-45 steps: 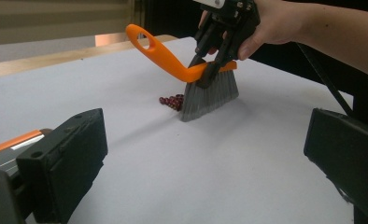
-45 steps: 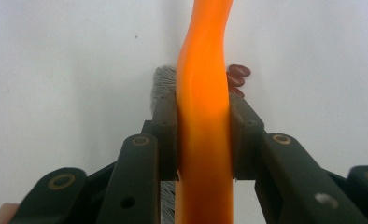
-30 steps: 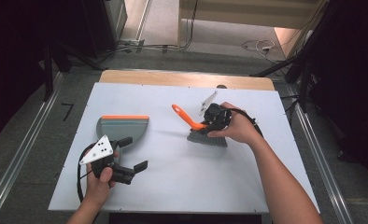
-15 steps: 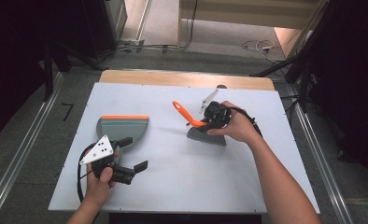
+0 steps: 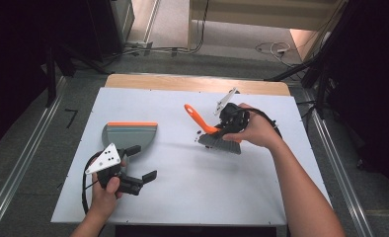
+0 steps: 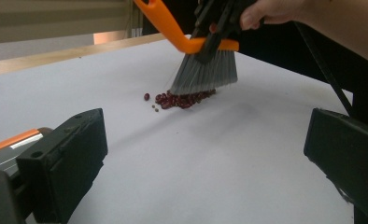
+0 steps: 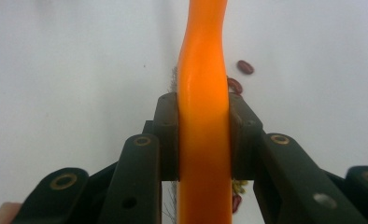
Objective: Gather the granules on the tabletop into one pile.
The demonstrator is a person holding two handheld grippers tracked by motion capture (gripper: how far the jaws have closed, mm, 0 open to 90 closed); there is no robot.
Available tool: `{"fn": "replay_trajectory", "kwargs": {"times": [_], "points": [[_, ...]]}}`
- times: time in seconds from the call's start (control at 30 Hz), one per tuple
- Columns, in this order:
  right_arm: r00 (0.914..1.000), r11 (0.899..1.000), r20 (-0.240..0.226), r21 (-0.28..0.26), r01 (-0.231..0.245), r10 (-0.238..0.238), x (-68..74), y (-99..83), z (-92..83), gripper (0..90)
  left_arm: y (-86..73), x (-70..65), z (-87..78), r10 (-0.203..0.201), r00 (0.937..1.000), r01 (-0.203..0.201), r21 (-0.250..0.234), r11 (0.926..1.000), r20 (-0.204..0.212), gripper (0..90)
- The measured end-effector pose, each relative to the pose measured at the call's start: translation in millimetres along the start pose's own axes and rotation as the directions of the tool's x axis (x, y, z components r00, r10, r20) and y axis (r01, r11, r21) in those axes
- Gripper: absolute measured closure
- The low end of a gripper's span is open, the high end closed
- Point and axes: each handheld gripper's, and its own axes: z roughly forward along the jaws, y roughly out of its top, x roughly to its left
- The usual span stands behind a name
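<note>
From the high view: right gripper [image 5: 228, 124] at the table's [image 5: 192, 197] far right part, clamped on the orange back of a small brush [image 5: 218, 139], grey bristles down on the white surface, orange handle slanting up and away to the left. Left gripper [image 5: 133, 168] near the front left edge, jaws spread apart and holding nothing, just in front of a grey dustpan [image 5: 130, 136] with an orange rim; brush and dustpan well apart. From the left gripper view: two black jaws wide apart at the bottom corners, nothing between them; beyond, the brush [image 6: 205, 70] standing with bristle tips touching a small heap of dark red beans [image 6: 182, 99], the right gripper [image 6: 215, 28] pinching its orange back from above. From the right gripper view: both black jaws pressed tight against the sides of the orange brush handle [image 7: 203, 107], a few red beans [image 7: 244, 66] lying on the white surface just beside it.
</note>
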Motion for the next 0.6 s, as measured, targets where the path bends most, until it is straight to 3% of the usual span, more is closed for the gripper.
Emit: {"fn": "replay_trajectory", "kwargs": {"times": [0.13,0.27,0.3,0.4,0.47,0.57,0.6], "points": [[0.9978,1.000,0.066,-0.028,-0.007,0.009,-1.2,7.6,-17.1,68.3,0.1,0.0,0.0,0.000,1.0000,0.000,0.000,1.0000,0.001,0.3],[0.9833,0.997,0.177,-0.057,0.053,-0.042,-6.9,15.0,-13.2,68.2,0.2,-0.6,0.0,-0.001,1.0000,0.001,-0.003,1.0000,0.002,0.3],[0.9757,0.995,0.209,-0.053,0.079,-0.067,-7.9,16.9,-8.3,68.3,0.2,-0.6,-0.1,0.000,1.0000,0.000,-0.003,1.0000,0.001,0.3],[0.9406,0.988,0.306,0.007,0.153,-0.148,-7.5,23.9,9.7,68.3,0.2,0.0,-0.8,-0.001,1.0000,0.001,-0.004,1.0000,0.001,0.3],[0.9188,0.981,0.344,0.047,0.189,-0.193,-7.5,28.5,21.7,68.3,0.0,0.6,-1.2,0.000,1.0000,0.000,-0.004,1.0000,0.001,0.3],[0.9020,0.974,0.368,0.077,0.213,-0.226,-7.4,32.2,35.1,68.3,-0.1,0.9,-1.6,0.001,1.0000,-0.001,-0.004,1.0000,0.001,0.4],[0.9032,0.973,0.361,0.074,0.220,-0.231,-8.1,32.6,38.4,68.3,-0.1,0.7,-1.5,0.001,1.0000,-0.001,-0.004,1.0000,0.002,0.3]]}}
